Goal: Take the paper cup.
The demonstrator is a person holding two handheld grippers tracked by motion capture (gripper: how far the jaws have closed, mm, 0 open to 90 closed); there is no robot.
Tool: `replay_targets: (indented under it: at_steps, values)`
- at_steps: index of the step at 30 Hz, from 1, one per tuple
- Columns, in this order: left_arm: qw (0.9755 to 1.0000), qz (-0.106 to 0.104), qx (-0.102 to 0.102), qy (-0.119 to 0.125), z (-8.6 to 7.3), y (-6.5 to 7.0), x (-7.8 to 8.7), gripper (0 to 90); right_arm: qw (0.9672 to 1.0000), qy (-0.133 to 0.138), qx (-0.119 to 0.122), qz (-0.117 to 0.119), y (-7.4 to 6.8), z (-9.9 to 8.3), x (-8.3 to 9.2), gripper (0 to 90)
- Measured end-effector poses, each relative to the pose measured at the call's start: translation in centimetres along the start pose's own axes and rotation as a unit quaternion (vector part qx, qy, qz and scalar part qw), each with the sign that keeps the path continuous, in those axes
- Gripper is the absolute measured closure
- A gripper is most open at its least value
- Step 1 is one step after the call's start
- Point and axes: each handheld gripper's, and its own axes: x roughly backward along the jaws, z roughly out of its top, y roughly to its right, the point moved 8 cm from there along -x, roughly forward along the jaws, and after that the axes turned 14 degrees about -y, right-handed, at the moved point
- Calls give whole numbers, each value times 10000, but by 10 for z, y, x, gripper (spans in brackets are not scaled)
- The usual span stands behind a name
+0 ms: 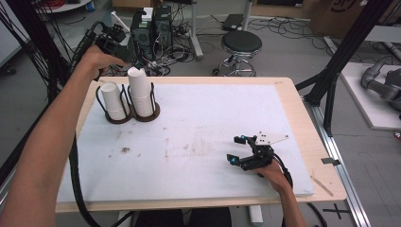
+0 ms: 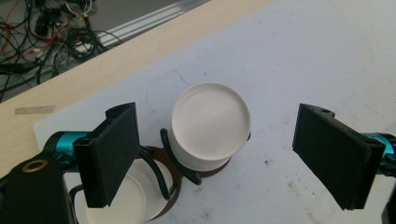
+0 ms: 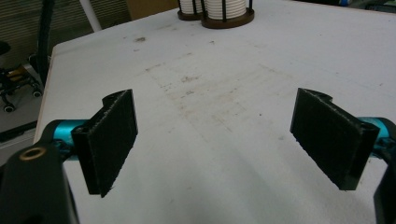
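Two cup stacks [image 2: 210, 123] below left tool [image 2: 215, 158]

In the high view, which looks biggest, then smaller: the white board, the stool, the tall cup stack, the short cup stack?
1. white board
2. stool, though it stands farther back
3. tall cup stack
4. short cup stack

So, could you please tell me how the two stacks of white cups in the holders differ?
The right cup stack stands clearly taller than the left cup stack, rising well above its holder's black wire uprights, while the left one barely tops them. The left claw hangs open above the right stack, whereas the left stack sits off to the side under one jaw. Both are white, upside down, each in a round brown-based holder at the table's far left.
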Motion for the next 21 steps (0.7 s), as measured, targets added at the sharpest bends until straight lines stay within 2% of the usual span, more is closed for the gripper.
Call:
replay_targets:
  at_steps: [7, 12, 21]
  values:
    - [9995, -27, 68, -300, 1, -2, -15, 148, 10000, -13, -2, -28, -1, 0, 0, 154]
    - [9991, -65, 77, -419, 5, 1, -25, 148, 10000, -46, 54, -57, -2, 0, -1, 154]
    - [9977, 72, 132, -658, 8, 0, -41, 150, 10000, -22, 1, -5, -1, 0, 0, 154]
